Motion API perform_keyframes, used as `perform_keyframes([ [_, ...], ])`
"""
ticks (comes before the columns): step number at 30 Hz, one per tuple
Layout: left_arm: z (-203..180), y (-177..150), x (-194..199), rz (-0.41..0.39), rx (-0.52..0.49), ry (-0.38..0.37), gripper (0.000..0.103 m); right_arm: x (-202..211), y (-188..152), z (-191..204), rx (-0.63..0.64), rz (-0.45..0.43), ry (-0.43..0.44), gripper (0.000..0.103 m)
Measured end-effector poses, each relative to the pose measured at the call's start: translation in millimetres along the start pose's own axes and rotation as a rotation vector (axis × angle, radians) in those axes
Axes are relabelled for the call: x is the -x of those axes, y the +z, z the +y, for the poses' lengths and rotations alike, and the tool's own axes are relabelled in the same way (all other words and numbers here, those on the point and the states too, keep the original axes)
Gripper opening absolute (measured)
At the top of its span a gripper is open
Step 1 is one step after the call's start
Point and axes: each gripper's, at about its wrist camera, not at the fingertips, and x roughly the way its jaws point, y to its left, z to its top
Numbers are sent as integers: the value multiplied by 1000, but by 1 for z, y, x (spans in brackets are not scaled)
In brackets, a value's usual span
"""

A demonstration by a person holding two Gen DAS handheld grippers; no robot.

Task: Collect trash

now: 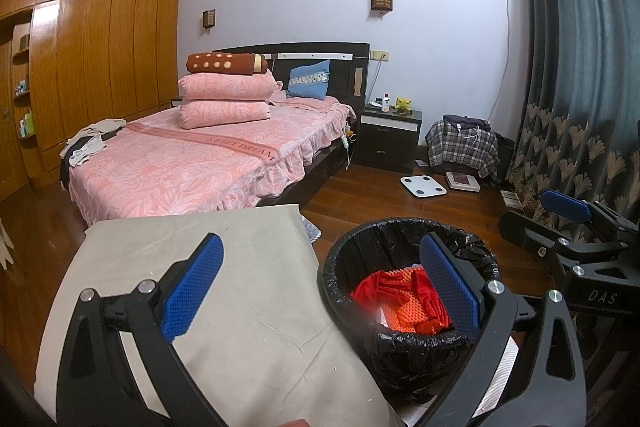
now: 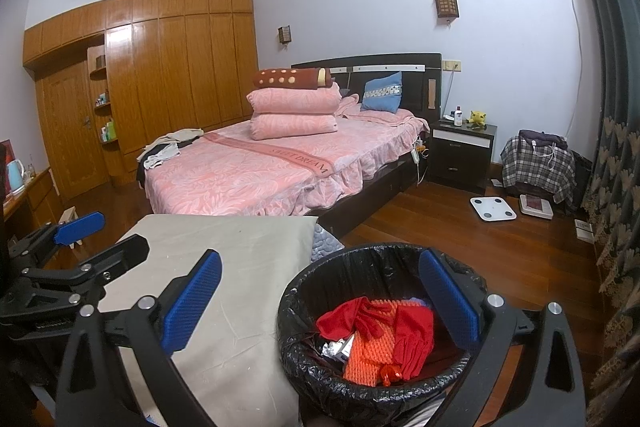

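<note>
A: Where is the trash?

B: It is in the bin (image 2: 372,323). The bin has a black bag in it. Inside lie a red cloth (image 2: 412,331), an orange net (image 2: 368,351) and a shiny wrapper (image 2: 334,349).

A: Where is the bin?

B: On the floor, just beside the grey table (image 2: 240,267). The pink bed (image 2: 256,171) is behind the table.

A: What are the grippers doing?

B: The right gripper (image 2: 320,301) is up over the bin's near side. Its jaws are spread wide and hold nothing. The left gripper (image 1: 320,281) is over the table edge and the bin. Its jaws are spread wide too, with nothing in them.

A: Is any trash left on the table?

B: I can't see any. The part of the table I can see looks bare. So I think most of the job is done.

A: What should they do now?

B: Look around for more trash first. If they grab the bag, pinch the black rim, not the cloth. Go slow so the bin does not tip over.
</note>
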Motion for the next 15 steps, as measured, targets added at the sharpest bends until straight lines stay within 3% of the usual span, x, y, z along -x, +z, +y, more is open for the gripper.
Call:
perform_keyframes([
  [15, -2, 1, 0, 1, -1, 1, 96, 0, -2, -1, 1, 1, 0, 97],
])
